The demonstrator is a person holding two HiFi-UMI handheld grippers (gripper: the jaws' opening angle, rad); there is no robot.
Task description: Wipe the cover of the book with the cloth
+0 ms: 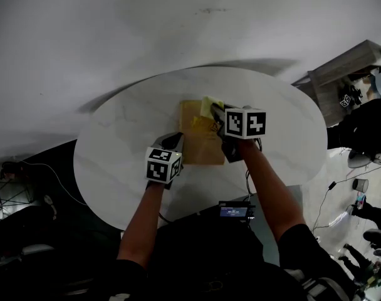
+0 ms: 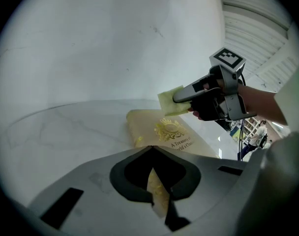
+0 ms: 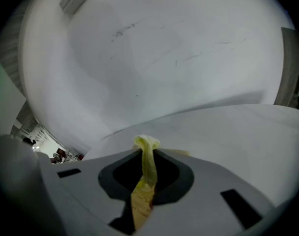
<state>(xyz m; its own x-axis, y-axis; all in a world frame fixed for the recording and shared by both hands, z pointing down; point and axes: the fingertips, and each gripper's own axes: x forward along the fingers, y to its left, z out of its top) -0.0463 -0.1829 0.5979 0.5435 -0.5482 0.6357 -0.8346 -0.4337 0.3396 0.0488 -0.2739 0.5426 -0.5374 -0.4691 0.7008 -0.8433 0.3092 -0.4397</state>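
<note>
Book (image 1: 202, 140): lies flat near the middle of the round white table (image 1: 115, 143), cover up.

Handling (judgement only): the boards look stiff and flat and the book not heavy. The cover looks smooth, so I expect it to skid on the pale table top under a sideways wipe. It is best held at an edge or corner, so that the face stays free for the cloth.

Looks: yellow-gold cover with a gilt crest and a line of title lettering below it, clearest in the left gripper view (image 2: 174, 132). I see no marks on it (the pictures are too coarse to judge dust).

Cloth (image 1: 209, 107): small, pale yellow-green, soft and limp. It folds into a bunch where it is pinched, and a flap hangs free over the far end of the book (image 2: 170, 102). I cannot tell whether the flap touches the cover.

Right tool (image 1: 219, 115): jaws closed on the cloth, with a strip of it running up between them (image 3: 147, 156).

Left tool (image 1: 177, 144): at the book's near left edge, jaws clamped on that edge, with a strip of gilt cover showing between them.

The two tools are near each other, with the book's face between them.
</note>
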